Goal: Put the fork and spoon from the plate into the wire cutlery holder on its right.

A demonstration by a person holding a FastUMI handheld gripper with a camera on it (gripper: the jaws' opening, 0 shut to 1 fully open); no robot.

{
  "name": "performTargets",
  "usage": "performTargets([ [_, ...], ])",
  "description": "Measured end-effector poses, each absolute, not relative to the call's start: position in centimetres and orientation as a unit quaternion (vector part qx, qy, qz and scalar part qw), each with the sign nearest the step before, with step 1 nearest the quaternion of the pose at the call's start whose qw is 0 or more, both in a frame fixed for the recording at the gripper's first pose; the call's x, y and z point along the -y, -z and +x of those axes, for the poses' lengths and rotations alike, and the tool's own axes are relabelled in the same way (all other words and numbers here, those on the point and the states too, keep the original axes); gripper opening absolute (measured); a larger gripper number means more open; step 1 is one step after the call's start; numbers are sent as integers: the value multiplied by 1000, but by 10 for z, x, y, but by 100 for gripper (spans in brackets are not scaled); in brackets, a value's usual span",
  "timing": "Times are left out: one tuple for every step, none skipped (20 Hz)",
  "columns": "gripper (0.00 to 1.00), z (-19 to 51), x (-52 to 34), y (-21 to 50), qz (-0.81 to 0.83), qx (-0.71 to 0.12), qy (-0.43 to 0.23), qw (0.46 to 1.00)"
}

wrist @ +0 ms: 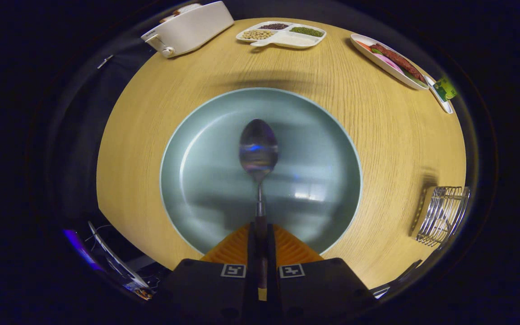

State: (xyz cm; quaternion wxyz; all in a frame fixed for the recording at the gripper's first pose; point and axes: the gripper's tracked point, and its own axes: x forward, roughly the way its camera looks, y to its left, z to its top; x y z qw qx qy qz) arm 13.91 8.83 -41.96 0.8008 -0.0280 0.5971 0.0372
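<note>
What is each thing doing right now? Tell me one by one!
gripper: shut on the spoon's handle
spoon: held, bowl out over the plate
plate: nothing lying on it
wire cutlery holder: on the table, contents unclear
divided dish: beans in its compartments

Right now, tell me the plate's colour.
Pale blue-green plate, gripper view; tongs shut on the spoon.
</note>
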Motion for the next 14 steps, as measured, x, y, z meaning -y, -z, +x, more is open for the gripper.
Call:
performTargets([
  [10,139,-89,417,-32,-599,-42,799],
  [9,138,-88,418,-35,-597,-44,800],
  [10,138,-89,416,-34,-595,-49,801],
  [9,136,-92,412,-28,-595,-56,801],
  [9,135,-94,407,-19,-593,-62,802],
  [10,136,-95,399,-13,-590,-66,804],
  [9,134,-96,391,-12,-587,-72,807],
  [9,134,-94,380,-17,-581,-78,810],
  [10,135,-91,369,-24,-574,-85,814],
  [9,133,-90,357,-27,-565,-95,819],
  [10,131,-90,344,-24,-557,-105,823],
  [10,126,-90,331,-16,-550,-115,827],
  [10,123,-89,320,-10,-546,-122,829],
  [9,119,-86,308,-5,-542,-129,830],
])
